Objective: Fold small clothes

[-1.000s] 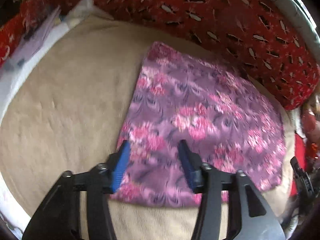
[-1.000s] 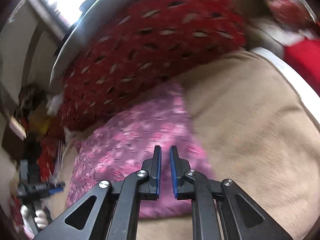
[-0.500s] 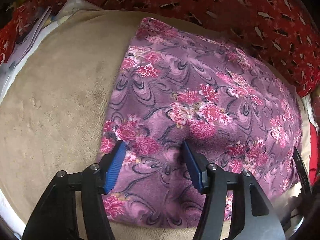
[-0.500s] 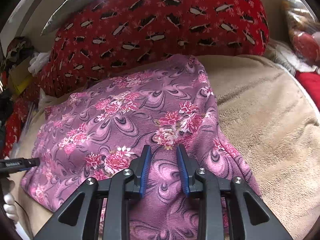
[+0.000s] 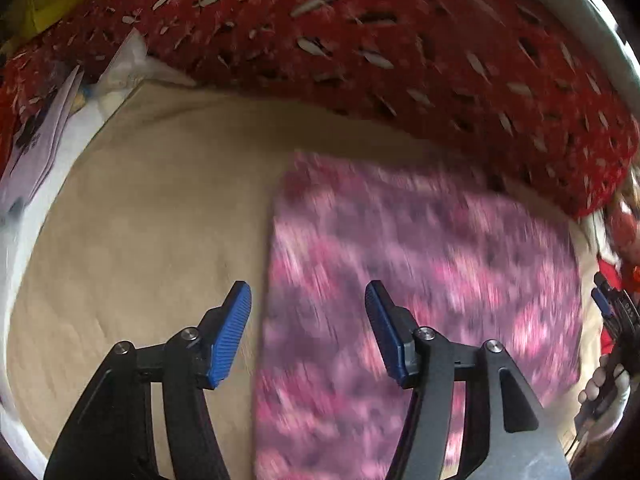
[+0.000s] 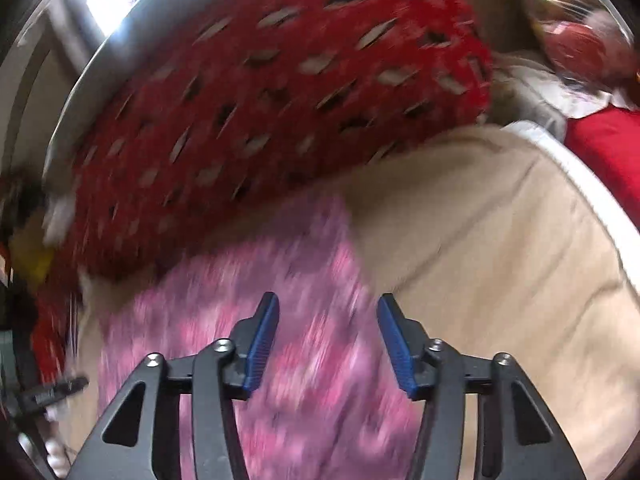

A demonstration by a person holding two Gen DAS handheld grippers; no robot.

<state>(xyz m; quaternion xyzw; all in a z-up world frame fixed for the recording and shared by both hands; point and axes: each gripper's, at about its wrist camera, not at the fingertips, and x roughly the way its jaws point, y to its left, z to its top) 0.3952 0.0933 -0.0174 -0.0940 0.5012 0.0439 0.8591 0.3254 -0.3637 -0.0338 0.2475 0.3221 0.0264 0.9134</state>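
A purple cloth (image 5: 420,304) with pink flowers, smeared by motion blur, lies flat as a neat rectangle on the tan blanket (image 5: 152,232), its far edge near the red patterned cushion (image 5: 380,48). Its long axis runs away from both cameras toward that cushion. The left gripper (image 5: 308,328) and right gripper (image 6: 328,336) hang over the cloth's near end, blue fingers (image 6: 262,340) spread apart, holding nothing.

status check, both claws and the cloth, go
Left claw open, empty. Right claw open, empty. Purple floral fleece cloth flat on beige blanket, both views blurred. Red patterned cushion along far edge, not blocking.
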